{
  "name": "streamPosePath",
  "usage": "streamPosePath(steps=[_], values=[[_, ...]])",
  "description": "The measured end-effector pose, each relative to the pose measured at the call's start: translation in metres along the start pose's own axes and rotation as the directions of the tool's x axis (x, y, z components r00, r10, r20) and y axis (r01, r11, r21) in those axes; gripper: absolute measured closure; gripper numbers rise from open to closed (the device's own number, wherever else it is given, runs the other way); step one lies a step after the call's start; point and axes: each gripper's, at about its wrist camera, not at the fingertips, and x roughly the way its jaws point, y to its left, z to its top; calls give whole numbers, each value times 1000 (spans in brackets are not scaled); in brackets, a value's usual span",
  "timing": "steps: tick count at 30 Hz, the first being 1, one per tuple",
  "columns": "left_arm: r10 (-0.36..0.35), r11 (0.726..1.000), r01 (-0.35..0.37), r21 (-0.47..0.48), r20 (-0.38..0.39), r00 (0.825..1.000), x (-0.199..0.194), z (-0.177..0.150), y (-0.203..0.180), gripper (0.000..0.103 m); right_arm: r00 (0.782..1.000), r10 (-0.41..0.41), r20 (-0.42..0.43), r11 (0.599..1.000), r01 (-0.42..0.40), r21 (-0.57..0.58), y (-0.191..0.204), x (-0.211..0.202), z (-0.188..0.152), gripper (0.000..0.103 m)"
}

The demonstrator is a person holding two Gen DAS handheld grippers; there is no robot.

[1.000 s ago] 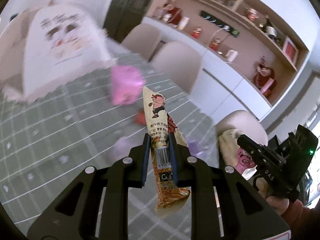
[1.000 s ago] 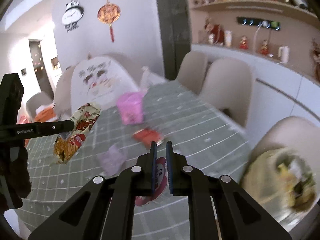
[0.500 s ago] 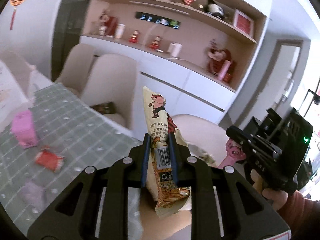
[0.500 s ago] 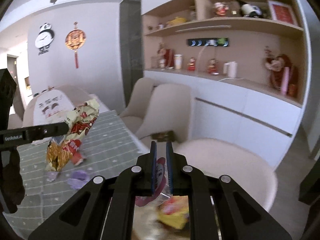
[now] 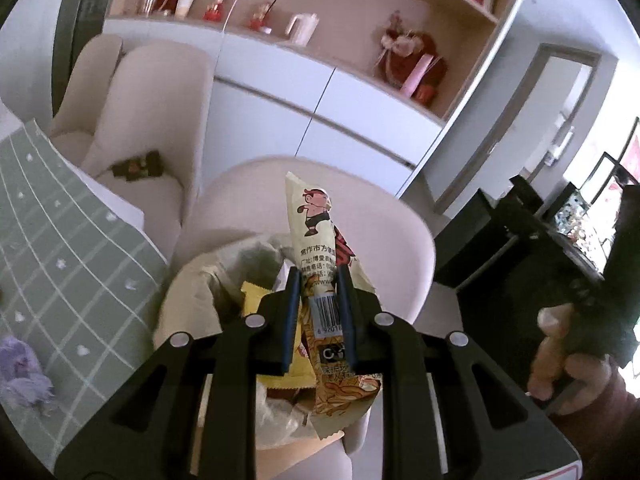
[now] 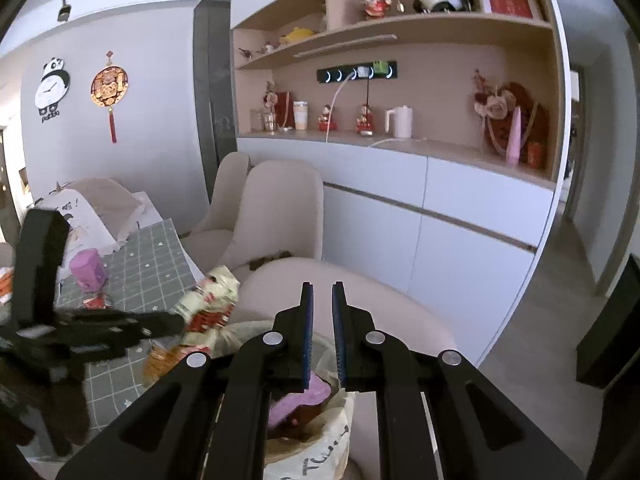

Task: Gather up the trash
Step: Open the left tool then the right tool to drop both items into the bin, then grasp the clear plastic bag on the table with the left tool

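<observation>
My left gripper [image 5: 318, 316] is shut on a long cream snack wrapper [image 5: 316, 236] with a cartoon figure, held over a paper-lined trash bin [image 5: 208, 280] that stands on a beige chair. The bin holds a yellow wrapper [image 5: 256, 300] and other trash. My right gripper [image 6: 322, 332] is open with a narrow gap and empty, above the same bin [image 6: 320, 452]. A pink wrapper [image 6: 296, 400] lies in the bin just below its fingers. In the right wrist view the left gripper [image 6: 168, 322] shows at the left with the snack wrapper [image 6: 204, 300].
The table with a green checked cloth [image 5: 60, 256] is on the left, with a purple scrap [image 5: 20, 368], a pink box [image 6: 88, 268] and a red wrapper [image 6: 96, 300] on it. Beige chairs [image 6: 280, 208] stand along the table. A white cabinet with shelves [image 6: 440, 200] is behind.
Both grippers swung from the table to over the bin on the chair. My right gripper opened and the pink wrapper dropped into the bin. The left still holds the snack wrapper.
</observation>
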Motion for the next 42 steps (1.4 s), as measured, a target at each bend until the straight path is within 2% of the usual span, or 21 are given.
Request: streamPosePath(steps=[1, 2, 3, 5, 9, 13, 15, 17, 21, 24, 29, 30, 32, 33, 34, 36, 39, 40, 42], values=[[2, 1000, -2, -12, -10, 1000, 6, -2, 1, 85, 1000, 11, -6, 1000, -10, 5, -5, 3, -1, 92], [4, 999, -5, -35, -29, 1000, 16, -3, 3, 79, 1000, 18, -7, 1000, -18, 2, -7, 4, -2, 92], [2, 999, -4, -48, -38, 999, 18, -5, 7, 67, 1000, 25, -8, 1000, -25, -2, -8, 6, -3, 92], [-22, 996, 16, -92, -65, 998, 26, -8, 12, 56, 999, 44, -11, 999, -44, -11, -8, 8, -5, 92], [17, 987, -25, -156, -56, 998, 21, -14, 22, 56, 997, 76, -35, 997, -76, -3, -12, 22, -13, 92], [90, 978, -91, -188, -13, 996, -10, -22, 34, 56, 992, 108, -65, 994, -107, 26, -13, 37, -21, 92], [153, 972, -148, -183, 18, 988, -28, -26, 41, 56, 988, 132, -77, 991, -129, 33, -7, 45, -24, 92], [235, 958, -222, -182, 54, 970, -52, -34, 52, 55, 985, 152, -87, 988, -150, 32, 3, 50, -28, 92], [380, 910, -355, -216, 89, 921, -97, -53, 88, 55, 975, 200, -99, 980, -200, 11, 38, 59, -30, 92], [483, 859, -455, -234, 75, 873, -127, -71, 132, 55, 968, 224, -111, 974, -225, 3, 71, 67, -31, 92], [560, 789, -525, -320, 25, 828, -177, -101, 212, 55, 949, 281, -145, 959, -281, 18, 132, 79, -31, 90], [567, 775, -527, -350, 13, 824, -186, -108, 229, 55, 945, 288, -152, 957, -289, 14, 146, 82, -31, 89], [567, 745, -520, -418, -14, 824, -203, -119, 262, 55, 942, 296, -157, 954, -299, -1, 172, 85, -32, 71], [566, 728, -517, -451, -30, 824, -210, -125, 276, 55, 940, 301, -160, 952, -306, -2, 181, 87, -33, 68], [561, 715, -509, -479, -42, 827, -214, -130, 287, 55, 937, 307, -165, 950, -311, 4, 192, 89, -34, 67], [541, 708, -489, -509, -55, 839, -216, -138, 300, 55, 930, 320, -181, 946, -322, 18, 208, 95, -36, 66], [534, 687, -485, -541, -76, 842, -210, -144, 311, 55, 926, 309, -215, 948, -318, -8, 231, 103, -40, 64], [531, 667, -478, -572, -84, 843, -207, -146, 317, 55, 927, 304, -219, 949, -316, -21, 235, 104, -41, 63], [548, 627, -485, -609, -98, 831, -204, -148, 324, 55, 930, 290, -227, 950, -308, -48, 242, 106, -41, 63]])
